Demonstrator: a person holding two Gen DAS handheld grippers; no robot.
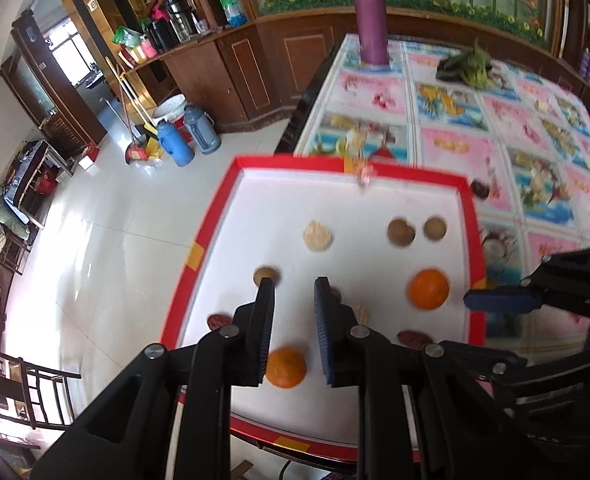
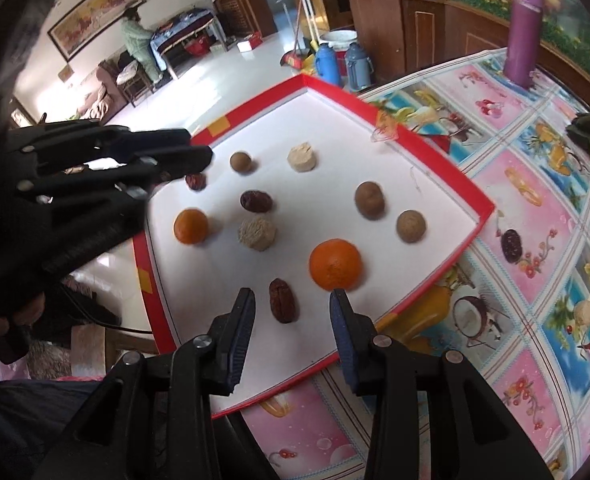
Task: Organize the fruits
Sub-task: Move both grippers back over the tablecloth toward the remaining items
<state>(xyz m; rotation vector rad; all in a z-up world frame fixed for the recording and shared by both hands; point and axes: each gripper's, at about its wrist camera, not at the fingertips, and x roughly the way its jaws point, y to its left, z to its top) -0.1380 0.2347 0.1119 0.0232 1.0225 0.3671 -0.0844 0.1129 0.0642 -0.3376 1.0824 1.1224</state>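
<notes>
Red-rimmed tray [image 2: 447, 160] on bench [image 2: 535, 280]; fruit scattered, white floor open between pieces. Left tongs [image 1: 295, 312] parted, empty, above near orange [image 1: 286, 367]; right tongs [image 2: 291, 312] wide, empty, by near rim.

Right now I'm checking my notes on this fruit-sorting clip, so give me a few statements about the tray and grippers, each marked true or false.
1. Two oranges lie in the red-rimmed tray. True: one orange near the right gripper, another orange near the left gripper.
2. The right gripper is shut on a date. False: its jaws stand open, and the date lies loose on the tray between them.
3. The purple bottle stands inside the tray. False: it stands on the patterned tablecloth, outside the tray.
4. The left gripper is open and holds nothing. True.
5. All fruit is stacked in one pile. False: the pieces lie apart.
</notes>
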